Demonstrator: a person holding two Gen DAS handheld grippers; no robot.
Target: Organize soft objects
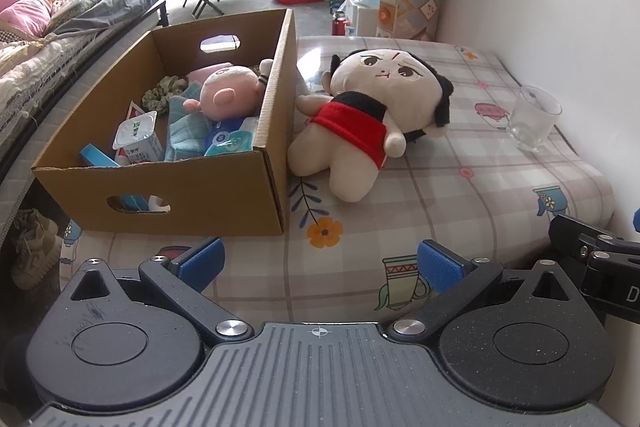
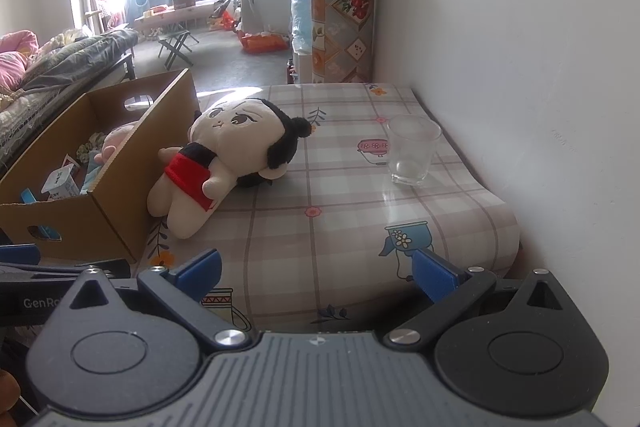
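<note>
A cream plush doll [image 1: 372, 115] [image 2: 224, 163] with black hair and a red top lies on the checked tablecloth, leaning against the right wall of a cardboard box [image 1: 224, 187] [image 2: 116, 195]. Inside the box rest a pink plush pig [image 1: 230, 91], a green scrunchie [image 1: 160, 93], a teal cloth [image 1: 186, 127], a yogurt cup [image 1: 138, 139] and tissue packs [image 1: 230, 139]. My left gripper [image 1: 320, 263] stands open near the table's front edge, short of the box and doll, holding nothing. My right gripper [image 2: 316, 273] is also open and empty, well short of the doll.
A clear glass cup [image 1: 534, 117] [image 2: 412, 155] stands on the tablecloth [image 2: 340, 219] at the right, near the white wall. A bed with blankets [image 1: 48, 39] runs along the left. A rolled mat [image 2: 342, 15] stands behind the table.
</note>
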